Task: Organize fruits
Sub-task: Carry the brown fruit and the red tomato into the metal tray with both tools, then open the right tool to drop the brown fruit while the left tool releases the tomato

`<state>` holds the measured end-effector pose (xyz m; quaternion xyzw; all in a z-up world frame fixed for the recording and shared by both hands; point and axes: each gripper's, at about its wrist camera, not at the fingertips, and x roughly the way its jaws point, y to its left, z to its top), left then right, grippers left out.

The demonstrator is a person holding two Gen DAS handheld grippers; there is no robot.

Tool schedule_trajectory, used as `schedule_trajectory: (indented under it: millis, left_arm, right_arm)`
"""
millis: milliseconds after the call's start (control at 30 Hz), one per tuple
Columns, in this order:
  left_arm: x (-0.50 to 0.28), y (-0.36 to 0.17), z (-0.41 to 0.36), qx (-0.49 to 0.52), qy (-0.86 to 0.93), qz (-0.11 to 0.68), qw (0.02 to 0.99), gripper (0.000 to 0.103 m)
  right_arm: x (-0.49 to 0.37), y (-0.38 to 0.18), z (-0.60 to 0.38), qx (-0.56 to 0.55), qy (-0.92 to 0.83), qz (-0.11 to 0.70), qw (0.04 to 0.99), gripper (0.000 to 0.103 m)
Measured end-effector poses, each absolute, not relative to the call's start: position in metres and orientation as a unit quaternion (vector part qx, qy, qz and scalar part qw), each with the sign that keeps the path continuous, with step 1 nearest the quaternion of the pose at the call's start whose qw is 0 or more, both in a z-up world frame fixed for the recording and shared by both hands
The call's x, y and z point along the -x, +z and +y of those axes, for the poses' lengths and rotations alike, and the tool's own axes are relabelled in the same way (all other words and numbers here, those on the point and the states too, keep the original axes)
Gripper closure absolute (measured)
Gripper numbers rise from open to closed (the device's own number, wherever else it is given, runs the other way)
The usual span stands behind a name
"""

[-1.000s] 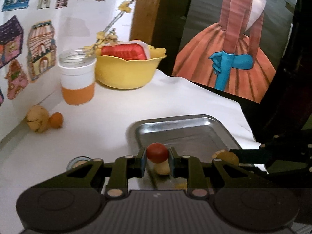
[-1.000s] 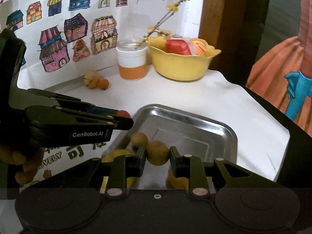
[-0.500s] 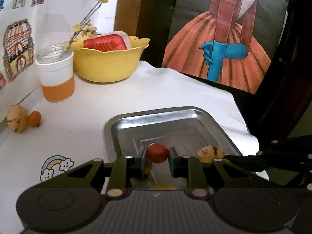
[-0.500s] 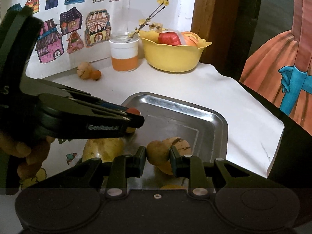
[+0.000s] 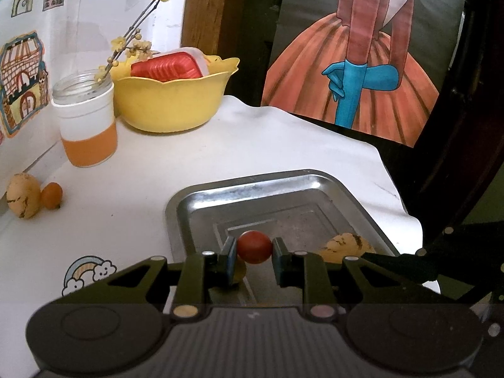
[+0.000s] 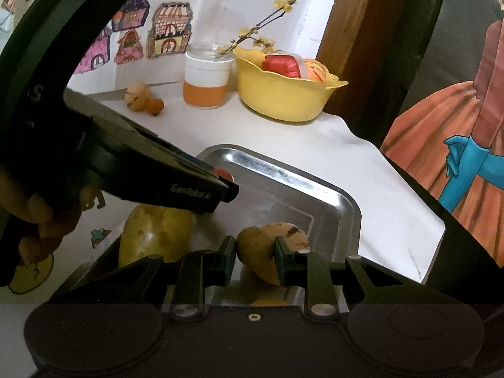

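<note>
My left gripper (image 5: 254,249) is shut on a small red fruit (image 5: 254,247) and hangs over the near part of the metal tray (image 5: 252,181). In the right wrist view the left gripper (image 6: 225,184) reaches in from the left, the red fruit (image 6: 225,174) showing at its tip. My right gripper (image 6: 255,252) is shut on a tan round fruit (image 6: 252,245) low over the tray (image 6: 315,186). A speckled yellow fruit (image 6: 293,236) lies just behind it, and a large yellow-green fruit (image 6: 157,233) lies at the tray's left.
At the back stand a yellow bowl (image 5: 170,104) with a red packet and an orange-banded jar (image 5: 86,126) with a flower twig. A speckled fruit (image 5: 23,200) and a small orange fruit (image 5: 52,195) lie by the wall. The table drops off at the right edge.
Both grippers have kept their fruits and moved further in over the tray. The right gripper has sunk close to the speckled fruit in the tray.
</note>
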<state>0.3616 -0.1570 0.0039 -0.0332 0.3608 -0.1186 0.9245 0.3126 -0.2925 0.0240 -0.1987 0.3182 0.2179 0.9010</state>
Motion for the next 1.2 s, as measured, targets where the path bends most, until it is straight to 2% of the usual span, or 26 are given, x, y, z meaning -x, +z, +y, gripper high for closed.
schedule_trajectory:
  millis: [667,767,867,933,1067,1133,1200]
  left_arm:
    - [-0.359,0.004,-0.162,0.021,-0.112,0.357,0.927,0.077]
    - [-0.360,0.005,-0.161,0.026,-0.111,0.360,0.926,0.074]
    - [-0.359,0.007,-0.159,0.031,-0.107,0.361,0.926,0.061]
    - [-0.358,0.008,-0.157,0.034,-0.102,0.361,0.926,0.048]
    - [-0.354,0.014,-0.150,0.049,-0.091,0.357,0.928,0.034]
    - [-0.351,0.018,-0.147,0.056,-0.086,0.352,0.930,0.023]
    - [-0.347,0.024,-0.143,0.064,-0.085,0.347,0.932,0.018]
  right_arm:
    - [-0.308,0.018,-0.287,0.221,0.208,0.302,0.904,0.073]
    - [-0.308,0.019,-0.290,0.211,0.207,0.303,0.906,0.072]
    - [-0.306,0.021,-0.292,0.204,0.207,0.301,0.908,0.066]
    - [-0.304,0.022,-0.292,0.202,0.207,0.298,0.910,0.061]
    - [-0.298,0.029,-0.292,0.195,0.207,0.288,0.914,0.048]
    - [-0.294,0.033,-0.293,0.192,0.207,0.281,0.917,0.042]
    - [-0.289,0.038,-0.294,0.187,0.206,0.275,0.921,0.037]
